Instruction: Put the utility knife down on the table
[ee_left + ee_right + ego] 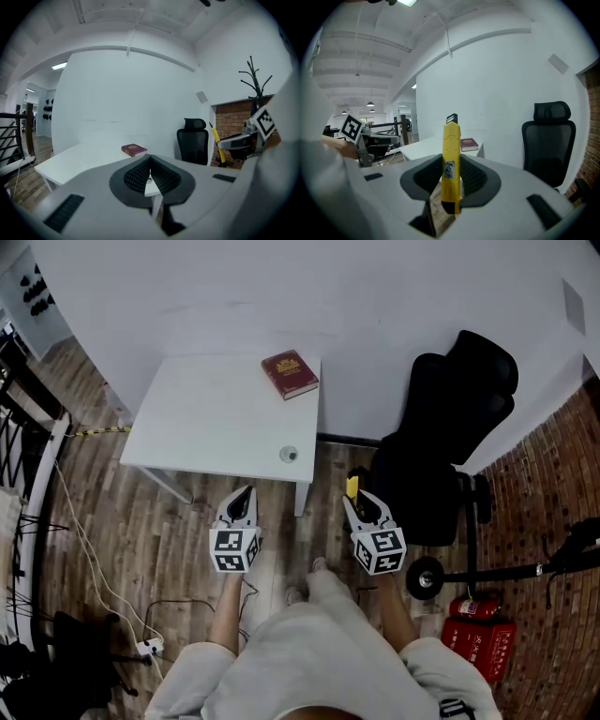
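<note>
Table top (206,418) bare across left and centre. Obstacles: red book (290,374) at far right corner, small round object (288,454) near right edge. Office chair (441,446) flanks right side.

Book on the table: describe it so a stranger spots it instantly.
A white table stands against the wall. At its far right corner lies the book, dark red with a gold mark; the only other thing, a small round object, is pale.

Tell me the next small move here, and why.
Probably carry the right gripper forward over the white table: it grips the yellow utility knife upright but hangs short of the table's near edge, above the wood floor.
</note>
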The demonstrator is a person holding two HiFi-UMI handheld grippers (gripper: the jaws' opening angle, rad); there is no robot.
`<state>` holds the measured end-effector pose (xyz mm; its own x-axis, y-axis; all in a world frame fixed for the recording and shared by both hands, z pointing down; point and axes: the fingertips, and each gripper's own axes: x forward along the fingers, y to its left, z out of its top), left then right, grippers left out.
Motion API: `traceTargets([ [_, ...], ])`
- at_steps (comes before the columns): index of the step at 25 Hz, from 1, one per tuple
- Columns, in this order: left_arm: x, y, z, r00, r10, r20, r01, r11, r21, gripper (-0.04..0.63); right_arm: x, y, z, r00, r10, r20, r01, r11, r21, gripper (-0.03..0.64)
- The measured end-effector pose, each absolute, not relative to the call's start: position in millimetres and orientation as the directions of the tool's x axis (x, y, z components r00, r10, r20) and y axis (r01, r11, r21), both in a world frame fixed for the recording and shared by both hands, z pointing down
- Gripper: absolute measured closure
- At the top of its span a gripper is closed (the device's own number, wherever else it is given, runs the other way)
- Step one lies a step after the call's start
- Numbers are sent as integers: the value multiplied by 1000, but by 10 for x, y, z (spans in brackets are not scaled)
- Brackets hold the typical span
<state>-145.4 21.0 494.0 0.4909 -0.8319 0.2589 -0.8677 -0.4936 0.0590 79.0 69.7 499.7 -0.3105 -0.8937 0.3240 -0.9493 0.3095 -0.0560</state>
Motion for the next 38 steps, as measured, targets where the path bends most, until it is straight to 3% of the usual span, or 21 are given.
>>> traceTargets([
  [38,-1055,-2467,5221,301,-883,360,-951,-308,40,589,1194,-2491,5280,-502,-798,334,-863,487,-133,506],
])
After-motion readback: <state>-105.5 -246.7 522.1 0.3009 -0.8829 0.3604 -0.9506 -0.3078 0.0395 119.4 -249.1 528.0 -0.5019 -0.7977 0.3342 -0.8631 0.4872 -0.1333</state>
